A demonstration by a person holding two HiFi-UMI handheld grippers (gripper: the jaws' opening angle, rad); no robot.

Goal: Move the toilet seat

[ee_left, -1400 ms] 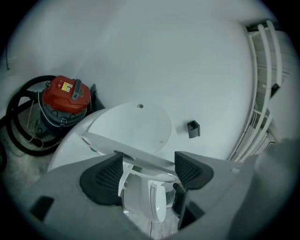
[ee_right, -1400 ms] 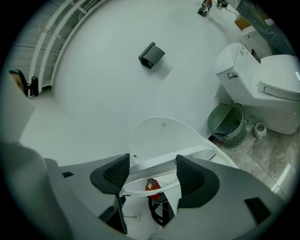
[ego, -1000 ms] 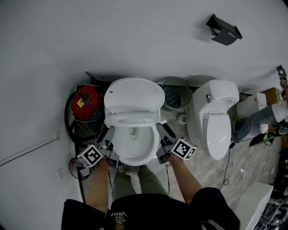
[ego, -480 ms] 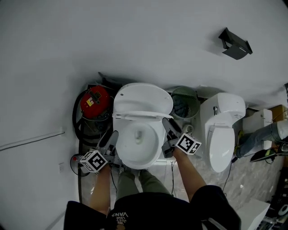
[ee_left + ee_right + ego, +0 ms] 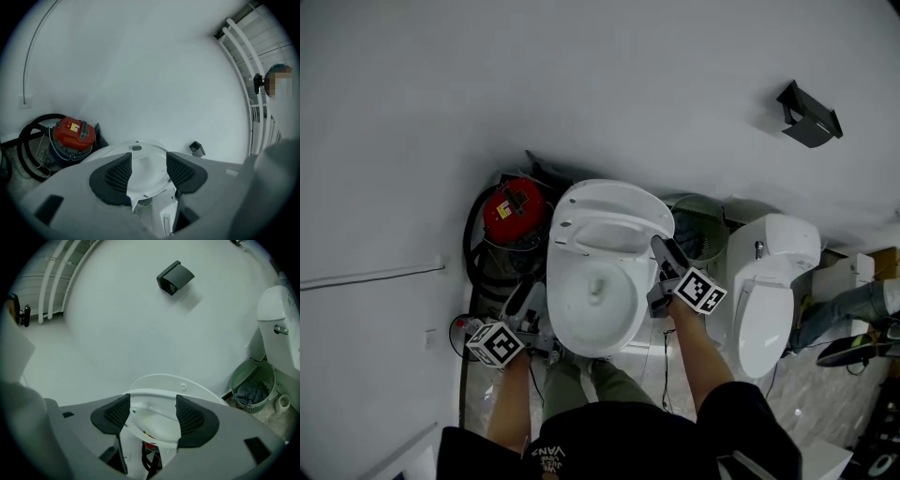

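A: Grey grippers, how many, and how do they stand?
B: Two. The right gripper (image 5: 150,414) has its jaws spread wide, astride the rim of the one toilet seat (image 5: 153,393). The left gripper (image 5: 148,169) is narrower; its jaws have just been closing, on nothing.
A: And the seat?
B: Tipped up off the bowl (image 5: 595,302), long axis running ahead of the right gripper toward the lid (image 5: 614,199). Farther off are one red vacuum (image 5: 514,211), one bin (image 5: 703,236), a second toilet (image 5: 769,309) and one black holder (image 5: 811,114).

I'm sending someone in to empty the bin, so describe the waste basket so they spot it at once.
Along the white wall, find the open toilet and, beside it, the shut toilet. The waste basket stands in the gap between them. It is round, pale green and slatted, unlike the red vacuum on the open toilet's other side.
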